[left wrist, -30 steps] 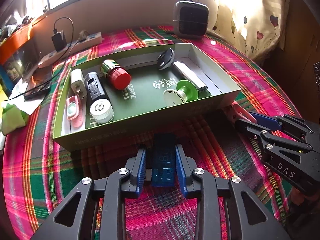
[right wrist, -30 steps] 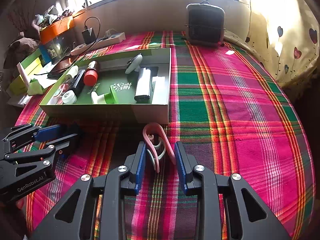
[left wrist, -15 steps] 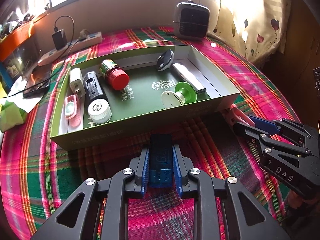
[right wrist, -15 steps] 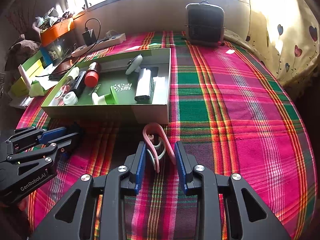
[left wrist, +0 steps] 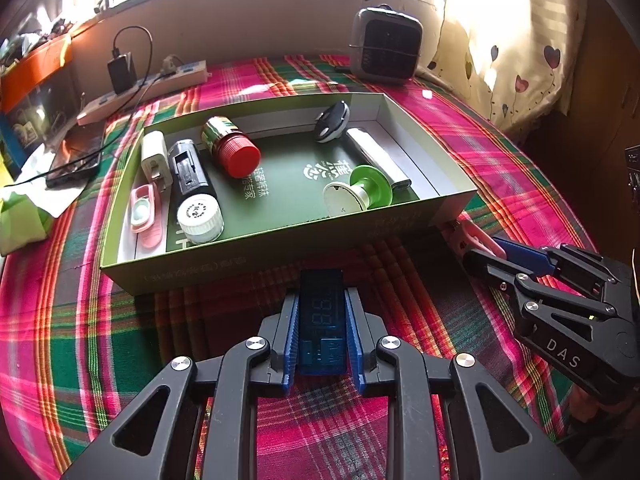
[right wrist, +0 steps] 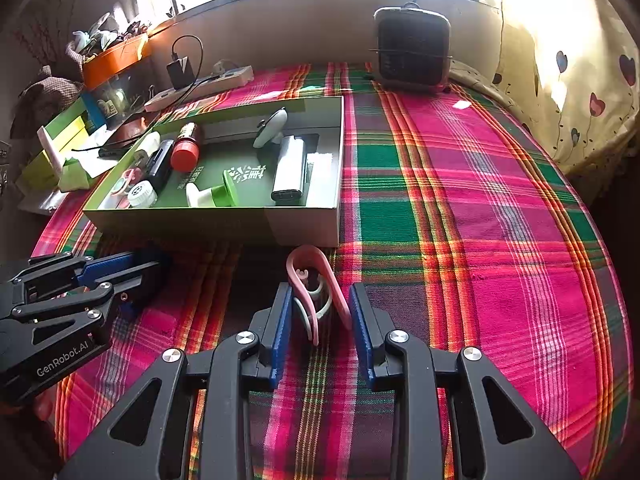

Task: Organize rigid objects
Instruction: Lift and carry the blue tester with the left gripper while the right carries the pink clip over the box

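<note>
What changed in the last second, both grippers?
The left gripper closed on the blue meter, from jaws apart to pressed against its sides. The right gripper kept its place around the pink clip, not visibly clamped. The box contents did not move.

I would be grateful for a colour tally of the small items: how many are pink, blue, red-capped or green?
Pink: 2, the pink case and the pink clip
Blue: 1, the blue tester
Red-capped: 1, the red-capped bottle
Green: 1, the green spool
Total: 5
</note>
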`<state>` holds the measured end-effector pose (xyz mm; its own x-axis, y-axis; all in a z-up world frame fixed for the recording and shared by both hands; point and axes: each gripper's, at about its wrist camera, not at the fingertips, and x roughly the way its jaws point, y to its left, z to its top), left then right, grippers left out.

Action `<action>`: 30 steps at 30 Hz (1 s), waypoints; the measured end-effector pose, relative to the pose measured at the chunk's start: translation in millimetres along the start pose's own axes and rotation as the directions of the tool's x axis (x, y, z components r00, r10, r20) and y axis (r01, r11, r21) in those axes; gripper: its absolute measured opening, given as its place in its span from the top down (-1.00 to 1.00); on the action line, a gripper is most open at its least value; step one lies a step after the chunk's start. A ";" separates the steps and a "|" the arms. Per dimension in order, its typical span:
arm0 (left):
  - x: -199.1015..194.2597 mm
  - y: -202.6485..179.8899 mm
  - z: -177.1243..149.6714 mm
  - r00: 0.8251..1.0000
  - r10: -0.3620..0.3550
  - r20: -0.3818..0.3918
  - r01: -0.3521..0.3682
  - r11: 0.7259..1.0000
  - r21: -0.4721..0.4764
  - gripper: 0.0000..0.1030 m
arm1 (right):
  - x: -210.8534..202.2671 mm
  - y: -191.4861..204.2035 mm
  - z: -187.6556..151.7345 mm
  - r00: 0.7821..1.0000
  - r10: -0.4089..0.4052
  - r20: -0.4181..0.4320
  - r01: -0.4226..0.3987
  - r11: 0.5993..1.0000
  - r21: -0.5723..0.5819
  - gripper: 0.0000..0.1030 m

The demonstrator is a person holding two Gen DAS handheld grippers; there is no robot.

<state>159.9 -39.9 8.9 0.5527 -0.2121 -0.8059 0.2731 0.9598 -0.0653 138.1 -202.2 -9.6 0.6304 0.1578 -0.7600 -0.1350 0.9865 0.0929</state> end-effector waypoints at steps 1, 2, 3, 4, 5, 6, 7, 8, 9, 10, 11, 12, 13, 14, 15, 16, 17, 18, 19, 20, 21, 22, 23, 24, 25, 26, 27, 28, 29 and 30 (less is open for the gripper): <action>-0.5 -0.6 -0.1 1.000 -0.001 0.001 0.001 1.000 0.000 0.60 | -0.2 0.1 0.0 1.000 0.001 0.000 -0.001 1.000 0.000 0.42; -1.3 -0.5 -0.4 1.000 -0.001 0.002 0.001 1.000 -0.001 0.60 | -0.4 0.1 -0.1 1.000 0.001 0.000 -0.001 1.000 0.000 0.42; -2.2 -1.0 -0.2 1.000 0.000 0.005 0.000 1.000 0.001 0.60 | -0.9 0.4 -0.2 1.000 0.002 0.000 -0.002 1.000 -0.001 0.42; -3.2 -0.9 0.0 1.000 -0.001 0.008 0.001 1.000 0.000 0.60 | -1.6 1.0 -0.3 1.000 0.003 0.002 -0.003 1.000 -0.001 0.42; -4.3 -0.2 0.1 1.000 -0.002 0.010 0.002 1.000 -0.003 0.60 | -2.2 1.4 0.0 1.000 0.003 0.004 -0.003 1.000 -0.002 0.44; -5.6 -0.2 0.2 1.000 -0.003 0.014 0.003 1.000 -0.004 0.60 | -3.1 1.7 0.1 1.000 0.005 0.007 -0.005 1.000 -0.003 0.46; -6.4 -0.3 0.4 1.000 -0.005 0.017 0.005 1.000 -0.004 0.60 | -3.7 2.0 0.3 1.000 0.006 0.008 -0.006 1.000 -0.004 0.54; -6.5 0.0 0.5 1.000 -0.005 0.018 0.005 1.000 -0.005 0.60 | -4.6 2.2 0.2 1.000 0.006 0.011 -0.006 1.000 -0.006 0.54; -6.7 -0.1 0.4 1.000 -0.003 0.018 0.003 1.000 -0.006 0.60 | -4.6 2.4 0.1 1.000 0.005 0.011 -0.005 1.000 -0.008 0.54; -7.1 -0.1 -0.1 1.000 -0.003 0.019 0.003 1.000 -0.006 0.60 | -3.8 2.0 -0.3 1.000 0.002 0.007 -0.002 1.000 -0.008 0.54; -7.0 0.0 0.0 1.000 -0.004 0.018 0.004 1.000 -0.008 0.60 | -3.2 1.8 -0.7 1.000 0.002 0.004 -0.002 1.000 -0.006 0.54; -7.5 0.2 -0.2 1.000 -0.004 0.019 0.004 1.000 -0.009 0.60 | -3.3 1.6 -0.9 1.000 0.003 0.004 -0.003 1.000 -0.006 0.54; -8.2 0.0 0.0 1.000 -0.006 0.021 0.006 1.000 -0.010 0.60 | -3.6 1.7 -1.0 1.000 0.003 0.005 -0.003 1.000 -0.007 0.54; -9.0 0.0 0.1 1.000 -0.007 0.022 0.007 1.000 -0.011 0.60 | -3.9 1.8 -1.0 1.000 0.003 0.006 -0.003 1.000 -0.008 0.54; -10.1 -0.1 0.2 1.000 -0.007 0.025 0.007 1.000 -0.011 0.60 | -4.5 2.0 -0.9 1.000 0.003 0.008 -0.002 1.000 -0.008 0.54; -11.3 -0.3 0.6 1.000 -0.007 0.029 0.007 1.000 -0.011 0.60 | -5.1 2.2 -0.7 1.000 0.002 0.011 -0.002 1.000 -0.007 0.54; -12.1 0.3 0.7 0.999 -0.008 0.032 0.008 1.000 -0.012 0.60 | -5.7 2.3 -0.6 1.000 0.003 0.013 -0.003 1.000 -0.007 0.54; -13.3 0.2 0.9 0.999 -0.007 0.034 0.007 1.000 -0.013 0.60 | -6.3 2.5 -0.5 1.000 0.003 0.015 -0.003 1.000 -0.006 0.54; -14.4 0.5 0.9 0.999 -0.006 0.038 0.007 1.000 -0.012 0.60 | -7.2 2.8 -0.4 1.000 0.005 0.017 -0.005 1.000 -0.007 0.54; -15.4 0.3 1.0 0.999 -0.007 0.041 0.008 1.000 -0.012 0.60 | -8.3 3.3 -0.5 1.000 0.006 0.020 -0.005 1.000 -0.008 0.54; -16.2 0.5 1.1 0.999 -0.008 0.042 0.008 1.000 -0.014 0.60 | -9.1 3.7 -0.6 1.000 0.006 0.022 -0.006 1.000 -0.010 0.54; -17.1 0.6 1.1 0.999 -0.007 0.044 0.008 1.000 -0.015 0.60 | -9.7 4.0 -0.4 1.000 0.006 0.024 -0.006 1.000 -0.011 0.54; -17.9 0.6 1.4 0.999 -0.008 0.046 0.009 1.000 -0.015 0.60 | -10.1 4.1 -0.3 1.000 0.007 0.024 -0.007 1.000 -0.010 0.54; -18.8 0.7 1.5 0.999 -0.009 0.048 0.010 1.000 -0.017 0.60 | -10.5 4.2 -0.3 1.000 0.009 0.024 -0.008 1.000 -0.010 0.54; -19.9 0.5 1.8 0.999 -0.010 0.051 0.011 1.000 -0.016 0.60 | -11.2 4.3 -0.3 1.000 0.010 0.024 -0.010 1.000 -0.009 0.54; -20.7 0.3 2.6 0.998 -0.010 0.054 0.011 1.000 -0.016 0.60 | -12.1 4.4 -0.2 1.000 0.012 0.025 -0.012 1.000 -0.008 0.54; -21.7 0.4 3.1 0.998 -0.010 0.057 0.011 1.000 -0.017 0.60 | -13.3 4.5 0.2 0.999 0.016 0.027 -0.016 1.000 -0.007 0.54; -23.0 0.1 3.9 0.998 -0.012 0.060 0.013 1.000 -0.017 0.60 | -14.4 4.7 1.1 0.999 0.019 0.030 -0.019 1.000 -0.007 0.54; -24.2 0.1 4.5 0.998 -0.013 0.063 0.014 1.000 -0.017 0.60 | -15.6 5.1 2.0 0.999 0.019 0.033 -0.018 1.000 -0.008 0.54; -25.2 0.6 5.3 0.998 -0.011 0.067 0.012 1.000 -0.020 0.60 | -16.5 5.0 3.0 0.999 0.017 0.037 -0.017 1.000 -0.009 0.54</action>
<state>150.3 -35.0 32.3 0.6008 -0.2346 -0.7642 0.2645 0.9605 -0.0869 129.3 -199.8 5.3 0.6559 0.1764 -0.7339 -0.1529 0.9832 0.0997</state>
